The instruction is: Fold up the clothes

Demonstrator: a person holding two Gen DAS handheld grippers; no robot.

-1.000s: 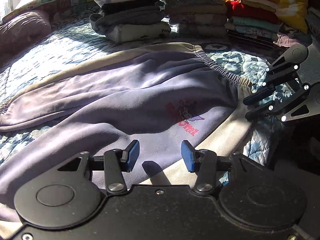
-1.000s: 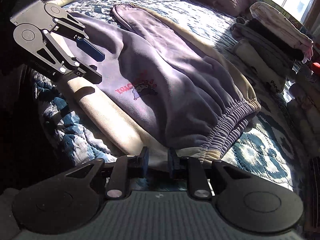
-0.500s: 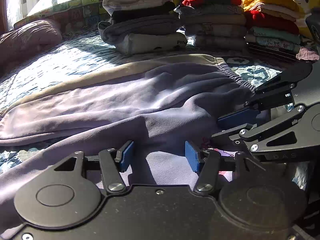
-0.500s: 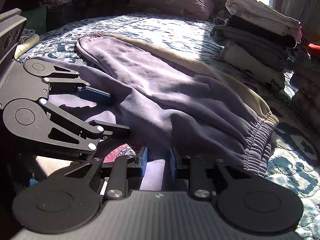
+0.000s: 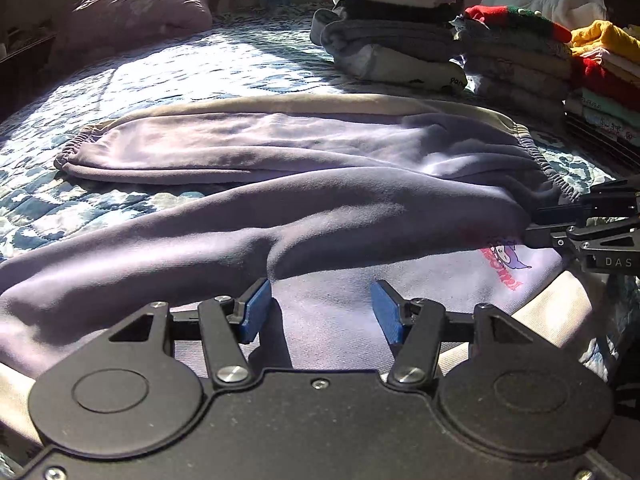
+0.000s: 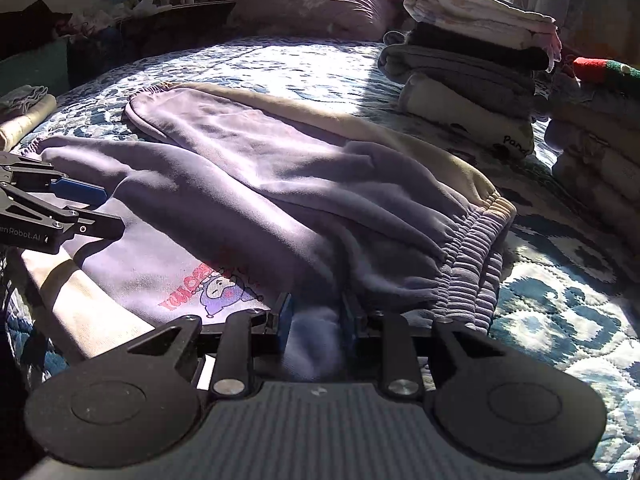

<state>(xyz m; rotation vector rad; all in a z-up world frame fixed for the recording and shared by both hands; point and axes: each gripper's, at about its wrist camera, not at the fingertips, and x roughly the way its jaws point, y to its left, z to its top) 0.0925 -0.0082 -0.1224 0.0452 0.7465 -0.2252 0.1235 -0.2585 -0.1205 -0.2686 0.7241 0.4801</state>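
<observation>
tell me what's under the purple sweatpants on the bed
The purple sweatpants lie on a blue patterned quilt, which shows all around them. Whatever lies directly beneath is covered.

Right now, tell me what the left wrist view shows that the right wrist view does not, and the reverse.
Only the left wrist view shows the yellow and red folded stack and the open left gripper from behind. Only the right wrist view shows purple fabric pinched in the right gripper, and cluttered shelves past the bed. Both show the purple sweatpants with the pink cartoon print, the blue patterned quilt, the pillow and the grey folded stack.
</observation>
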